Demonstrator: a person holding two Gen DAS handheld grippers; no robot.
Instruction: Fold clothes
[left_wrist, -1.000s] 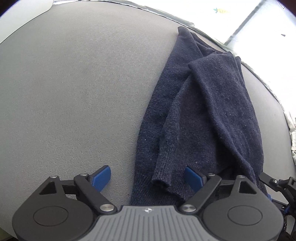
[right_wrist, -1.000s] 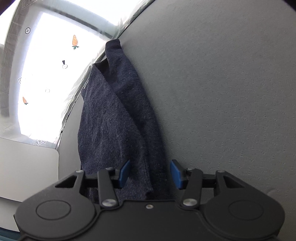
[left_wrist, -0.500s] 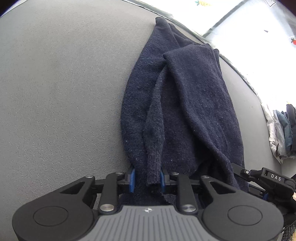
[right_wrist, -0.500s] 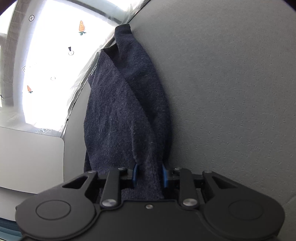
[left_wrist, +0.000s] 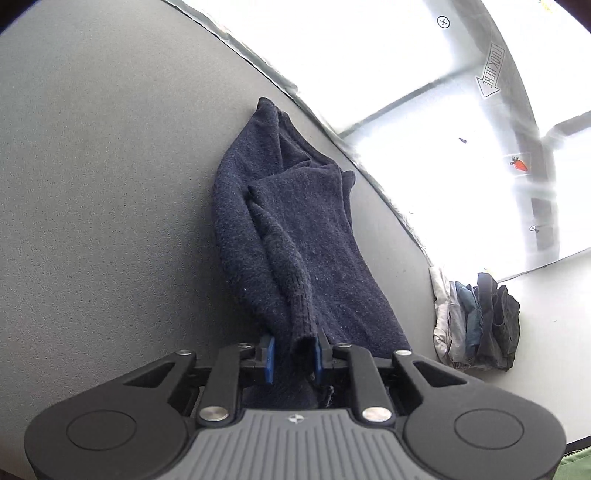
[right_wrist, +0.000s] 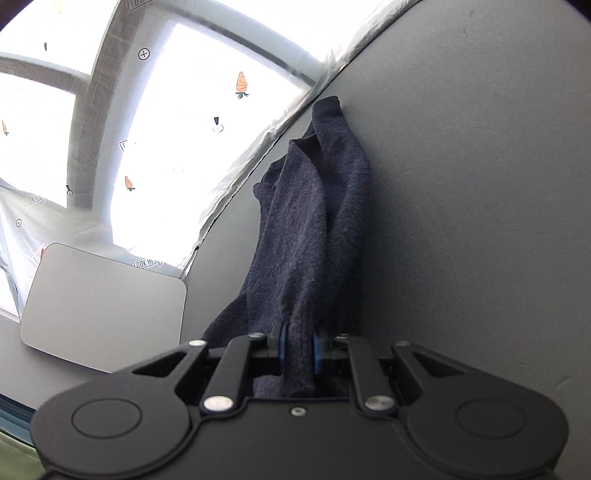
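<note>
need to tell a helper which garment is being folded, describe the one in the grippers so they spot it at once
On the grey table, near its far edge by the bright window, lies a navy knit sweater. Unlike the mixed pile of clothes beside it, it is one dark piece, pinched by both grippers.

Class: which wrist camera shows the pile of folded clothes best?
The left wrist view: the pile of folded clothes sits in plain sight on the table, right of the sweater. The right wrist view shows none of it.
</note>
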